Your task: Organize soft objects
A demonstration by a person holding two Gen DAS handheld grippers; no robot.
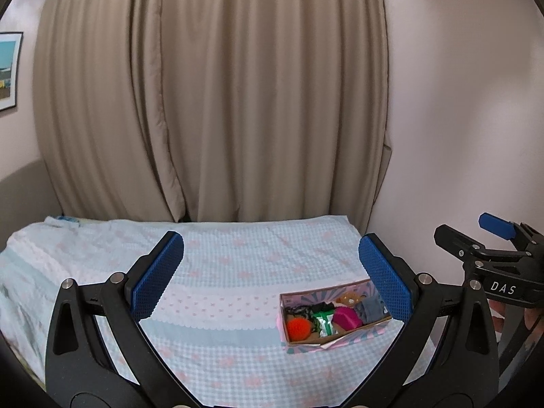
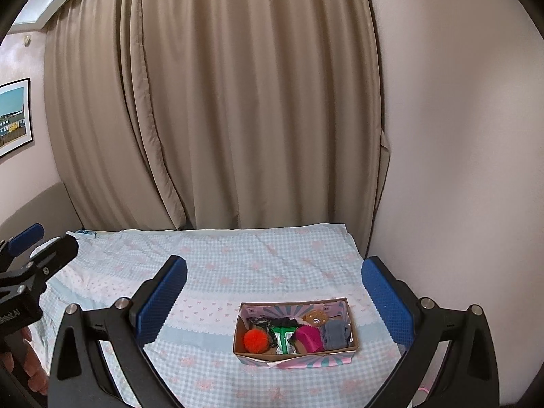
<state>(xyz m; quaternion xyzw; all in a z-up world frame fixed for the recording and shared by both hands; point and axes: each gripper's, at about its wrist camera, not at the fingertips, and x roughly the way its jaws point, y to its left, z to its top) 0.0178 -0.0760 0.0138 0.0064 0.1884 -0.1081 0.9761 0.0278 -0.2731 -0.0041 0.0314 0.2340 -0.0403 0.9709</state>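
Observation:
A small cardboard box (image 1: 340, 340) (image 2: 292, 357) with a pink and teal pattern stands on the bed. Inside lie an orange pompom (image 1: 298, 328) (image 2: 257, 340), a green packet (image 1: 324, 321) (image 2: 284, 336), a magenta soft piece (image 1: 346, 318) (image 2: 309, 338), a grey cloth (image 1: 372, 307) (image 2: 335, 335), a small brown toy (image 2: 316, 318) and dark items. My left gripper (image 1: 272, 282) is open and empty, held above the bed left of the box. My right gripper (image 2: 273, 302) is open and empty, above and before the box.
The bed has a light blue checked cover (image 1: 221, 272) (image 2: 238, 258). Beige curtains (image 1: 210, 102) hang behind it. A pink wall (image 2: 459, 170) closes the right side. A framed picture (image 2: 13, 115) hangs at the left. Each gripper shows at the other view's edge.

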